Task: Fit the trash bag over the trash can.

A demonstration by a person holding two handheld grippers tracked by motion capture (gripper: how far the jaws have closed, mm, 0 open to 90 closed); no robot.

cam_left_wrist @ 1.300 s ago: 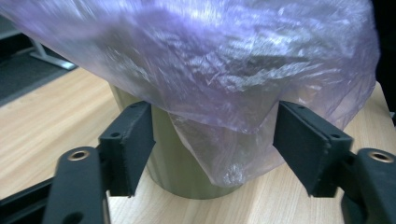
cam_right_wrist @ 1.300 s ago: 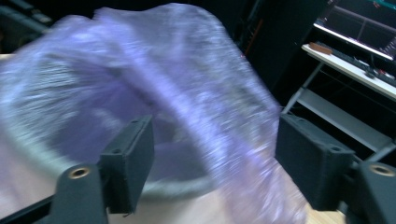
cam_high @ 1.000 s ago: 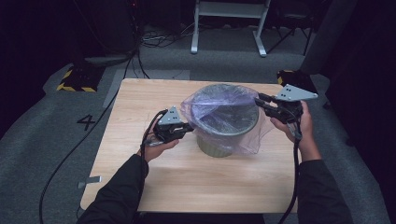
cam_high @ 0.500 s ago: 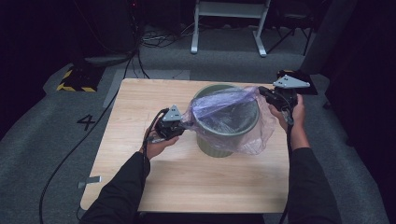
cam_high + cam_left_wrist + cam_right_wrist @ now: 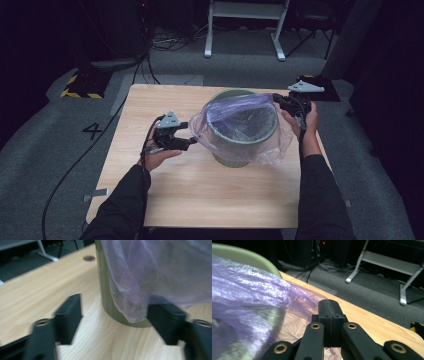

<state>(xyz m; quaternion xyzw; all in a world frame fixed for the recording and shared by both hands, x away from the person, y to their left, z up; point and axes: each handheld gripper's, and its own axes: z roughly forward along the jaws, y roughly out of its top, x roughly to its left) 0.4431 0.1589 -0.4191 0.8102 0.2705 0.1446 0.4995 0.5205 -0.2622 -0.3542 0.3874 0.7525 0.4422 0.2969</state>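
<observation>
One bin [image 5: 243,131], green, upright on table [image 5: 200,195], right of centre toward far edge. Purple bag [image 5: 235,125] draped over rim, translucent, sagging down near and right sides of bin; far-left arc of rim bare in high view. Bag hem hangs part-way down bin wall in left gripper view [image 5: 140,290], wall below it uncovered.

Right gripper [image 5: 280,101] at far-right of rim, jaws pressed together on bag edge; in right gripper view [image 5: 329,312] jaws meet flat, film pulled taut from them toward bin. Held by right hand [image 5: 305,120], sleeve running back to bottom edge.

Left gripper [image 5: 192,141] just beside bag's left edge, low over table, jaws spread wide; in left gripper view [image 5: 115,320] nothing between them, right jaw touching or nearly touching bag hem, cannot tell which. Left hand [image 5: 157,155] under gripper body.

Round hole [image 5: 89,258] in tabletop beyond bin. Grey floor around table, "4" mark [image 5: 93,131] at left, cables [image 5: 170,42] and white frame [image 5: 245,20] beyond far edge.
</observation>
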